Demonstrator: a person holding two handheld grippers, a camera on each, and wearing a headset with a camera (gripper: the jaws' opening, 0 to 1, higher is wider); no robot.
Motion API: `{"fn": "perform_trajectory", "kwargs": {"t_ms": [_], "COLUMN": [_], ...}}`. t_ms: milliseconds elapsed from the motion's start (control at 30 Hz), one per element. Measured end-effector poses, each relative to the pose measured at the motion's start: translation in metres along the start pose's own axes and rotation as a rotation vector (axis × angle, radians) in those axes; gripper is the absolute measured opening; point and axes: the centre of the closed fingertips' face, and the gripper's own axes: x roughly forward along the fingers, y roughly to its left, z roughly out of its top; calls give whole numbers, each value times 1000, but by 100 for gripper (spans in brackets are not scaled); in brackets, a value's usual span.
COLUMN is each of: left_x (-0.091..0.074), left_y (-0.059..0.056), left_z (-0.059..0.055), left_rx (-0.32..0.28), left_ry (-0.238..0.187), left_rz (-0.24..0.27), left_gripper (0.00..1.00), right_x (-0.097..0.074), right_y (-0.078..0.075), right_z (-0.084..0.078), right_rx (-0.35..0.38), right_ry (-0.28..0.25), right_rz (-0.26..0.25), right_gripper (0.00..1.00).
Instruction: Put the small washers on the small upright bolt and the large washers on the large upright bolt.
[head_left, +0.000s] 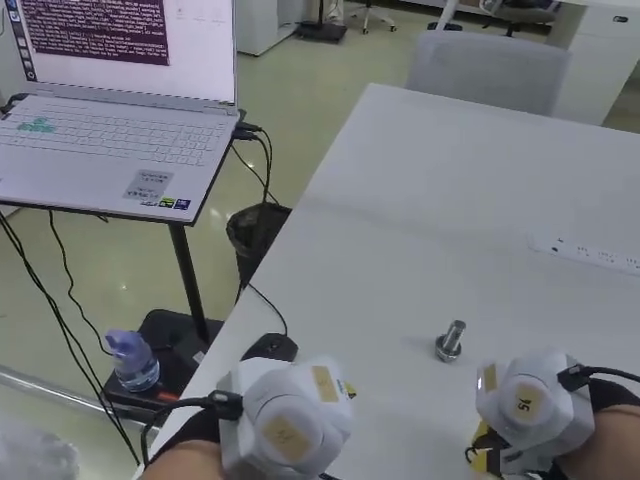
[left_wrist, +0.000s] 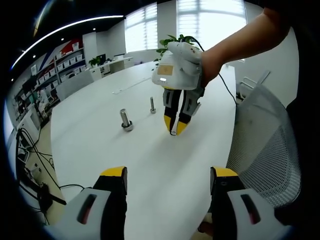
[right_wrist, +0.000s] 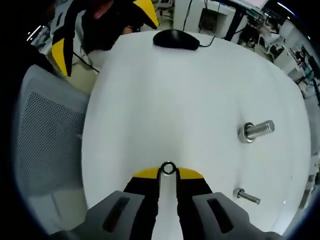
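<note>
Inboard, right gripper (right_wrist: 168, 173) pinches a washer (right_wrist: 168, 168); left gripper (left_wrist: 169, 173) gapes empty near table (head_left: 400, 220) edge

Head view: left gripper (head_left: 288, 418) and right gripper (head_left: 528, 402) hiding their own jaws beneath them, bottom edge cropping both.

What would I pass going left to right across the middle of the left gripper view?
The large bolt → small bolt → right claw, pinching a washer → mesh chair.
</note>
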Motion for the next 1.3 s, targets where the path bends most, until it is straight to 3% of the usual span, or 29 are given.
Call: {"fn": "perform_trajectory", "kwargs": {"t_ms": [400, 567, 667, 867, 1300], "left_x": [6, 7, 9, 13, 17], "left_y": [-3, -3, -3, -6, -1], "left_z": [-1, -1, 3, 2, 4], "left_rx": [-23, -30, -18, -28, -31], "left_ry": [-3, -1, -18, 2, 16], "left_rz": [-3, 2, 11, 9, 9], "left_gripper": [75, 82, 87, 89, 85], "right_x": [-30, -40, -43, -46, -65], "right_y": [-24, -34, -37, -55, -99], "right_z": [-53, -65, -68, -69, -52], "right_rx": [126, 158, 169, 174, 185], "right_ry": [-1, -2, -3, -9, -43], "right_rz": [-43, -59, -62, -79, -132], "right_gripper": [13, 13, 13, 13, 13]}}
